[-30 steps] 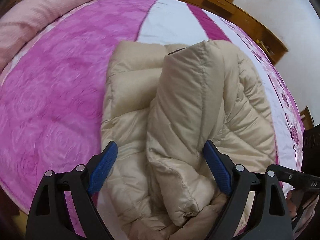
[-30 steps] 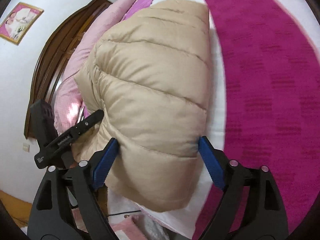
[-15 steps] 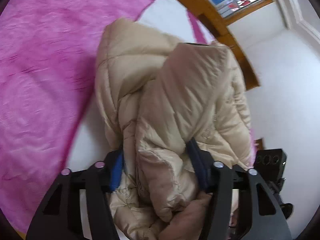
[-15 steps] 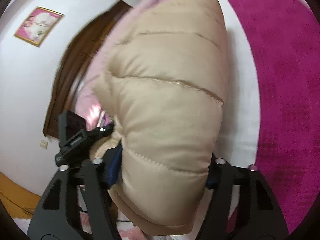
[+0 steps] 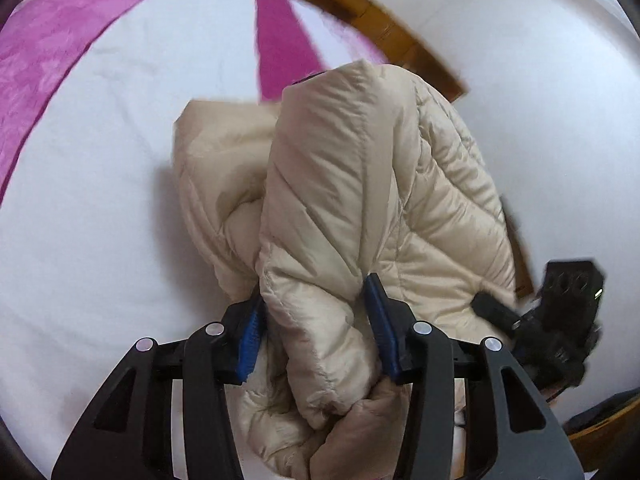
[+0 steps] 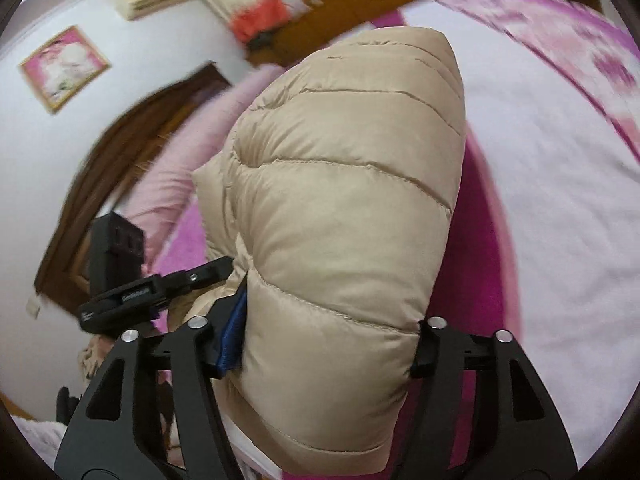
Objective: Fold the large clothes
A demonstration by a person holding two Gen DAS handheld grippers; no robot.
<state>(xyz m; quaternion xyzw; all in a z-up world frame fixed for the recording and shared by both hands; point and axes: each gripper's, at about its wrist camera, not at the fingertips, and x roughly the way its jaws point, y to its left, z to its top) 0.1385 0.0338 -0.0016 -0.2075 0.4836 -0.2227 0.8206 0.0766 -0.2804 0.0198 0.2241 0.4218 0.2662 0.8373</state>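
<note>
Both grippers clamp the puffy beige quilted down jacket [image 5: 360, 208]

Left gripper [image 5: 314, 316] pinches a bunched fold at lower centre — right gripper [image 6: 332, 334] squeezes a thick padded edge.

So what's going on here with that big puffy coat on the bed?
A person is folding a beige quilted puffer jacket over a bed with a pink and white bedspread, using two clamp tools instead of bare hands. The left hand-held gripper is clamped on a bunched fold of the jacket, and the right hand-held gripper pinches another padded section. The jacket looks bundled up and at least partly lifted, not yet laid flat.
</note>
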